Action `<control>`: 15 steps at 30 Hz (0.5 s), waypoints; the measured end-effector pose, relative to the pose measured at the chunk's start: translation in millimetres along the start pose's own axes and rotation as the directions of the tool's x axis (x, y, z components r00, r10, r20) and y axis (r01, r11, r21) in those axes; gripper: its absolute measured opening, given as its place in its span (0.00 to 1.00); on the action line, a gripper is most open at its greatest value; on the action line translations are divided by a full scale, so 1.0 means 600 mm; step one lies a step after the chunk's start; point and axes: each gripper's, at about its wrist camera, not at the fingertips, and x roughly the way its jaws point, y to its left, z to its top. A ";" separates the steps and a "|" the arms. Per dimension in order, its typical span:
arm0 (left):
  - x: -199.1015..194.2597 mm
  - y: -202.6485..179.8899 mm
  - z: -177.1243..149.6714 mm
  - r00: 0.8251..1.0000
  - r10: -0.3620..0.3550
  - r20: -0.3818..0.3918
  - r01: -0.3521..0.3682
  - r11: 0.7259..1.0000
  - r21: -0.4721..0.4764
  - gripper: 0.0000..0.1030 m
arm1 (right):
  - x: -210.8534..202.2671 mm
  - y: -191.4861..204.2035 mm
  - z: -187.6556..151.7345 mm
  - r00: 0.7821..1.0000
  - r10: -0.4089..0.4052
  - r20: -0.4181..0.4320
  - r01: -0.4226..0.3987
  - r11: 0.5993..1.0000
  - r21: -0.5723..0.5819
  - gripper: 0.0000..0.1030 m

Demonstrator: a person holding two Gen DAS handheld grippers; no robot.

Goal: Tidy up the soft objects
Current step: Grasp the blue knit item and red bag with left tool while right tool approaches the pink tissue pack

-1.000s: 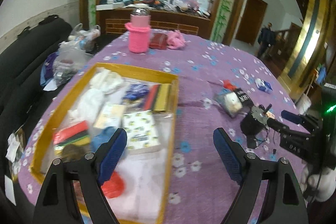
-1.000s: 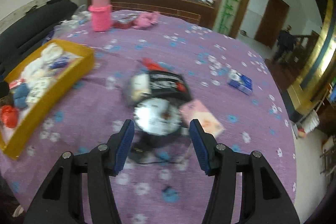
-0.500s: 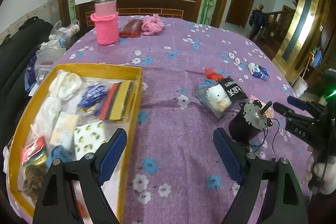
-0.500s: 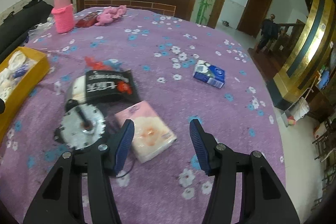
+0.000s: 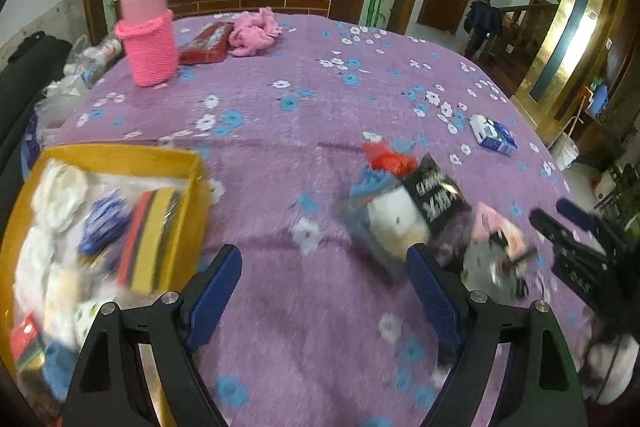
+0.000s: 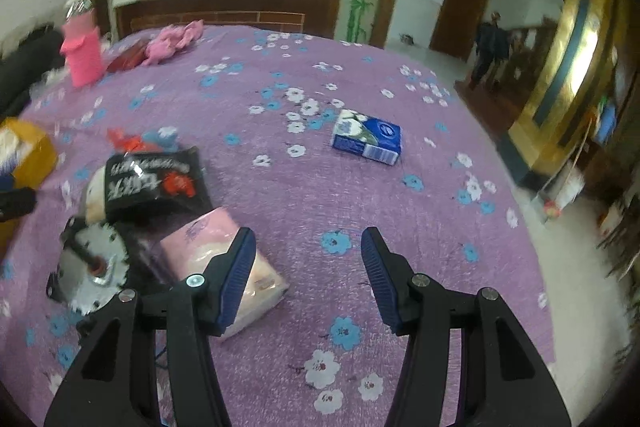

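My left gripper [image 5: 324,291] is open and empty above the purple floral cloth, between the yellow tray [image 5: 192,163] of soft items on its left and a clear bag with a black label [image 5: 404,211] on its right. My right gripper [image 6: 308,267] is open and empty; its left finger hangs over a pink tissue pack [image 6: 212,259]. A blue tissue pack [image 6: 368,141] lies farther ahead, also seen in the left wrist view [image 5: 494,137]. The right gripper shows at the left view's right edge [image 5: 576,247].
A small motor with a finned metal face [image 6: 94,267] and wires lies left of the pink pack. A pink knitted bottle cover [image 5: 148,43], a red pouch [image 5: 204,45] and a pink cloth [image 5: 254,33] stand at the far side. The table edge drops off at the right.
Both views have swung right. The left gripper moved from over the tray toward the bag. The right gripper moved from the motor to the pink pack. Both stayed open.
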 end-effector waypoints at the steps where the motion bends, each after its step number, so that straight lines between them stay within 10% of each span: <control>1: 0.011 -0.001 0.009 1.000 -0.005 -0.005 0.005 1.000 -0.006 0.82 | 0.003 -0.009 0.000 1.000 0.014 -0.001 -0.014 1.000 0.025 0.51; 15: 0.170 -0.039 0.090 0.992 -0.092 -0.081 0.090 0.995 -0.035 0.86 | 0.029 -0.081 -0.010 0.989 0.139 -0.040 -0.126 0.962 0.243 0.51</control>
